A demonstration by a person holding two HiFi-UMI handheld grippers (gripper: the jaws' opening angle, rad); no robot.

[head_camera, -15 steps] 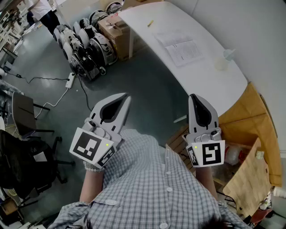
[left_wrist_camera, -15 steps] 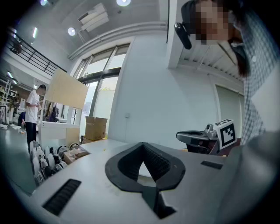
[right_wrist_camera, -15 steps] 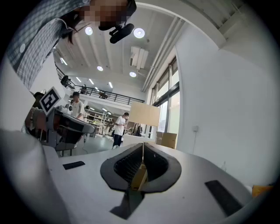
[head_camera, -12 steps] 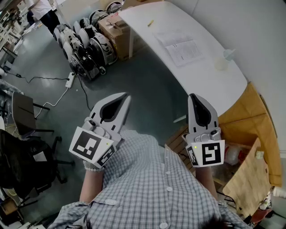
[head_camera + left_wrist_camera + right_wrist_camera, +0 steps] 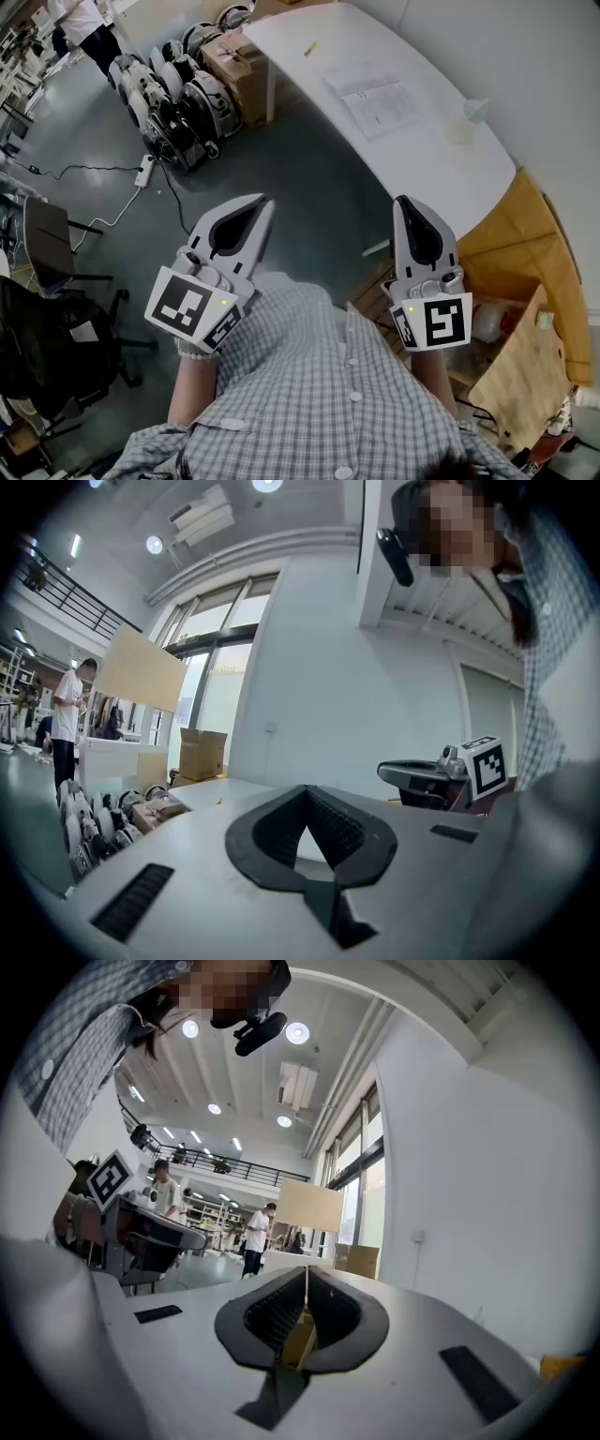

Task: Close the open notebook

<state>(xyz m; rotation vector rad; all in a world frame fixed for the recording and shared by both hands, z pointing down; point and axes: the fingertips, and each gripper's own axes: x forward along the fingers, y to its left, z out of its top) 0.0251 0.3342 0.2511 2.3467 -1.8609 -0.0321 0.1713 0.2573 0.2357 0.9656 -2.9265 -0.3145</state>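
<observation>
The open notebook (image 5: 375, 98) lies flat on the white table (image 5: 441, 169) at the upper right of the head view, its pale pages facing up. Both grippers are held close to the person's chest, well short of the table. My left gripper (image 5: 264, 203) is shut with nothing in it, pointing level over the grey floor. My right gripper (image 5: 405, 203) is shut and empty too, pointing toward the table's near edge. In the left gripper view the left gripper (image 5: 306, 789) has its jaws together; the right gripper (image 5: 306, 1269) looks the same in its own view.
A yellow pencil (image 5: 310, 47) and a pale cup (image 5: 460, 131) rest on the table. Cardboard boxes (image 5: 239, 66) and a row of white devices (image 5: 183, 94) stand on the floor at left. Brown cardboard (image 5: 525, 253) sits at right. A power strip with cable (image 5: 145, 169) crosses the floor.
The head view has shifted slightly; both grippers hold the same place and stay shut.
</observation>
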